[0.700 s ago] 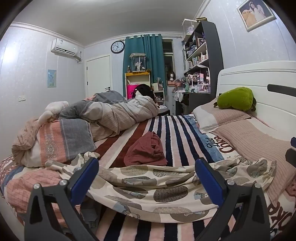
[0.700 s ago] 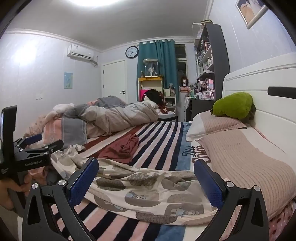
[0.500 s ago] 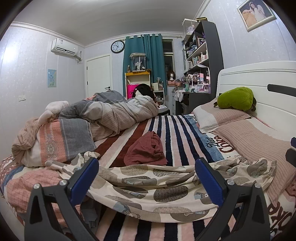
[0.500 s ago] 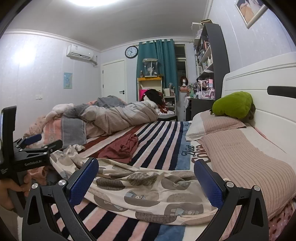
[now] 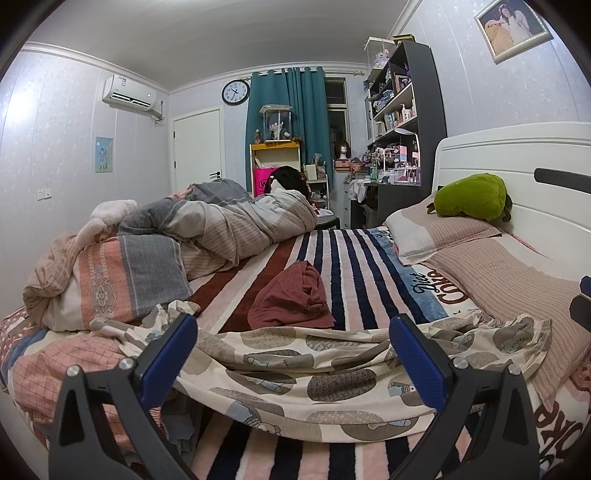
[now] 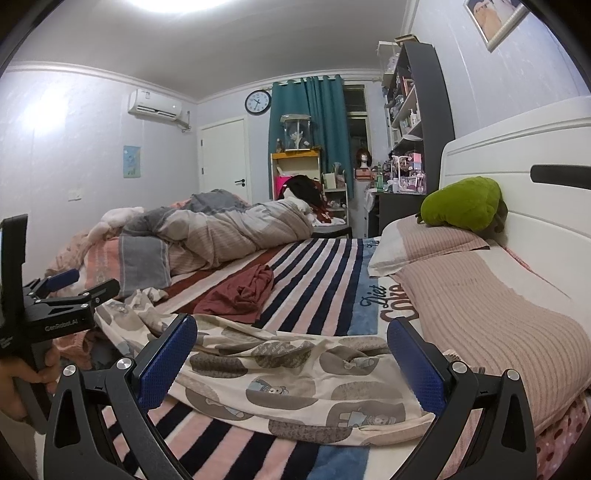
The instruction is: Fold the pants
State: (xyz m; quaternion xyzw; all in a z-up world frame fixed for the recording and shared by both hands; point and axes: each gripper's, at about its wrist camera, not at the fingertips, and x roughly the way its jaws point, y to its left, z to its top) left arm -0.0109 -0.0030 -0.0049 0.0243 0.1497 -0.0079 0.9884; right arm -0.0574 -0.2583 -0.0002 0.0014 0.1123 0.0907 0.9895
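Approach step: left gripper and right gripper hover, fingers apart, empty, near the crumpled pants; next, seizing an edge.

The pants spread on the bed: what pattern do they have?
Cream pants with grey-brown ovals and cartoon bears, clearest from the right wrist.

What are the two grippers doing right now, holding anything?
Left gripper: jaws open, empty above the cream bear-print pants.
Right gripper: jaws open, empty.

A home bedroom is shown: a bed with a white headboard and pillows, a rumpled duvet, a wall clock, teal curtains, cluttered shelves and a framed portrait.
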